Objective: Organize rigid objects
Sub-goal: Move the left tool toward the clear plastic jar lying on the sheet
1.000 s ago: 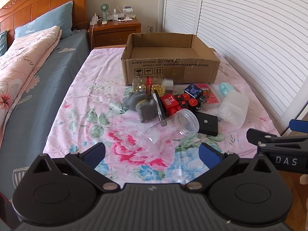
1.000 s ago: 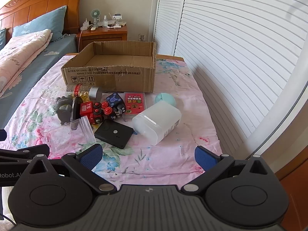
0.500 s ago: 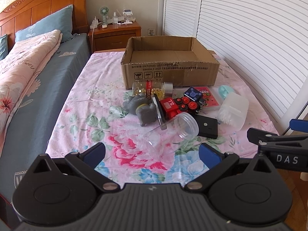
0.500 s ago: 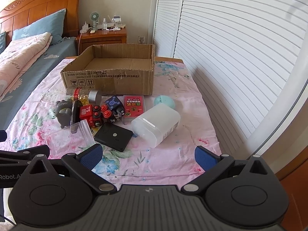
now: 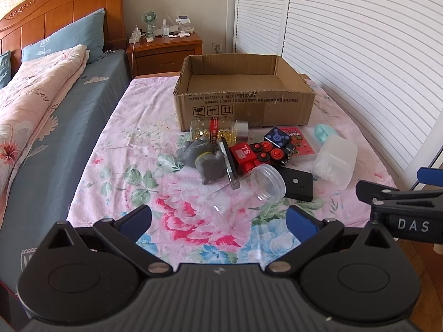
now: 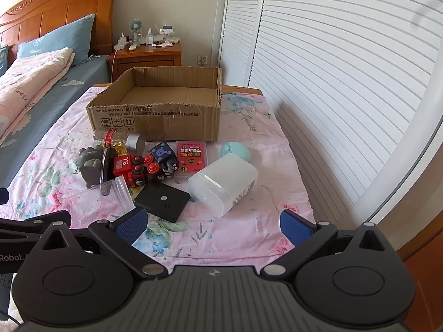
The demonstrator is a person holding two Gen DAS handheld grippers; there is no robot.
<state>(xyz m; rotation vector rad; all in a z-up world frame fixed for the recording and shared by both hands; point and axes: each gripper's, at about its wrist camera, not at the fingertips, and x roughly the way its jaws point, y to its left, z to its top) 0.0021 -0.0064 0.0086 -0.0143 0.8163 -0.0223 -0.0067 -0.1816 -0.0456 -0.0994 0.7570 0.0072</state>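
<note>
An open cardboard box stands at the far end of a flowered table cloth. In front of it lies a pile: a pill bottle, a grey elephant toy, a red toy train, a clear jar on its side, a black flat case, a red card pack, a white frosted container and a teal egg. My left gripper is open and empty, in front of the clear jar. My right gripper is open and empty, in front of the white container.
A bed with blue sheet and pink quilt runs along the left. A wooden nightstand with small items stands behind the box. White louvred doors line the right side. The cloth's near edge lies just ahead of both grippers.
Both grippers have drawn back and risen slightly, so the pile and box look a little farther away. Nothing on the cloth has moved.
</note>
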